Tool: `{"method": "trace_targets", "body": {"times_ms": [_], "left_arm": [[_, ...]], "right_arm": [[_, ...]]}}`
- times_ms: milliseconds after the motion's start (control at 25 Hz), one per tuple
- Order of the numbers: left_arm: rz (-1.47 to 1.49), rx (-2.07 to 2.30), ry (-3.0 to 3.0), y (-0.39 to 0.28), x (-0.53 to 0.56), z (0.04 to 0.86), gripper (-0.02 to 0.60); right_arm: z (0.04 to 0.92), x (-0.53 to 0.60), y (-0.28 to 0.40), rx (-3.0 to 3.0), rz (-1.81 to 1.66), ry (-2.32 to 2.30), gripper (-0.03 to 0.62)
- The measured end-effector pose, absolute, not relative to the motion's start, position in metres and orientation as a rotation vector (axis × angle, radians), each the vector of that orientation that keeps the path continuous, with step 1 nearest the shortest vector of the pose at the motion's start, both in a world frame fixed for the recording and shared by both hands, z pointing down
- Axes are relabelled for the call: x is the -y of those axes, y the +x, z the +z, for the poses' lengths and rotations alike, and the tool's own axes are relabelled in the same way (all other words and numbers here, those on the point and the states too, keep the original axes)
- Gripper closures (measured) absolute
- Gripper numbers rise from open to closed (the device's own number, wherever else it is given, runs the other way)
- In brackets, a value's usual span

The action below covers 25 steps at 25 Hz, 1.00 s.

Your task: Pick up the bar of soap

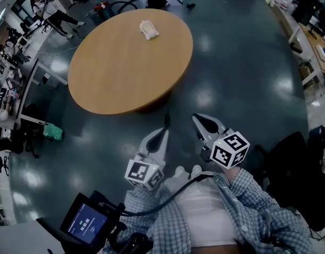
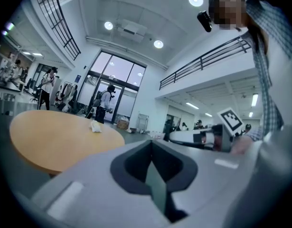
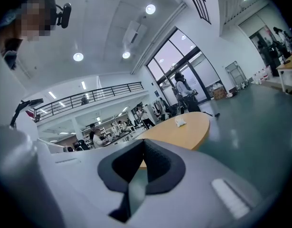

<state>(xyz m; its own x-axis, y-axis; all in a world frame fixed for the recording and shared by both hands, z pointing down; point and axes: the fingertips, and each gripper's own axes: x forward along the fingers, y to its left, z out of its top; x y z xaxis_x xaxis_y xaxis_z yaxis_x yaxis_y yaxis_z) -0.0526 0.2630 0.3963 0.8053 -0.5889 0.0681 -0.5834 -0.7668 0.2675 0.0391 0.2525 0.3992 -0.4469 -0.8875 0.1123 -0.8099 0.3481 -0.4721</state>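
The bar of soap (image 1: 148, 29) is a pale lump lying near the far edge of a round wooden table (image 1: 120, 73). Both grippers hang close to the person's body, well short of the table's near rim. My left gripper (image 1: 165, 121) points toward the table with its jaws together and nothing in them. My right gripper (image 1: 197, 119) beside it is likewise shut and empty. The left gripper view shows the soap (image 2: 95, 126) far off on the table (image 2: 51, 137), beyond the left gripper (image 2: 152, 143). In the right gripper view the soap (image 3: 180, 121) lies small and distant past the right gripper (image 3: 143, 142).
Dark shiny floor surrounds the table. A green object (image 1: 52, 132) lies on the floor at the left near desks where people stand. A black chair (image 1: 294, 163) is at the right, with desks (image 1: 310, 41) behind it. A small screen (image 1: 88, 224) sits at the person's lower left.
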Motion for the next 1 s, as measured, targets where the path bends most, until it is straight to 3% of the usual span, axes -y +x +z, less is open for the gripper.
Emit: {"method": "trace_targets", "body": {"times_ms": [560, 760, 1000], "left_arm": [[-0.017, 0.963, 2.713, -0.058, -0.252, 0.392, 0.583], [-0.034, 0.991, 2.7, -0.018, -0.257, 0.402, 0.583], [-0.043, 0.991, 2.7, -0.009, -0.258, 0.397, 0.583]], "right_arm": [[0.395, -0.238, 0.052, -2.459, -0.641, -1.591, 0.589], [0.401, -0.244, 0.106, -2.468, -0.598, -1.625, 0.589], [0.389, -0.244, 0.106, -2.51, -0.542, -1.602, 0.589]]}}
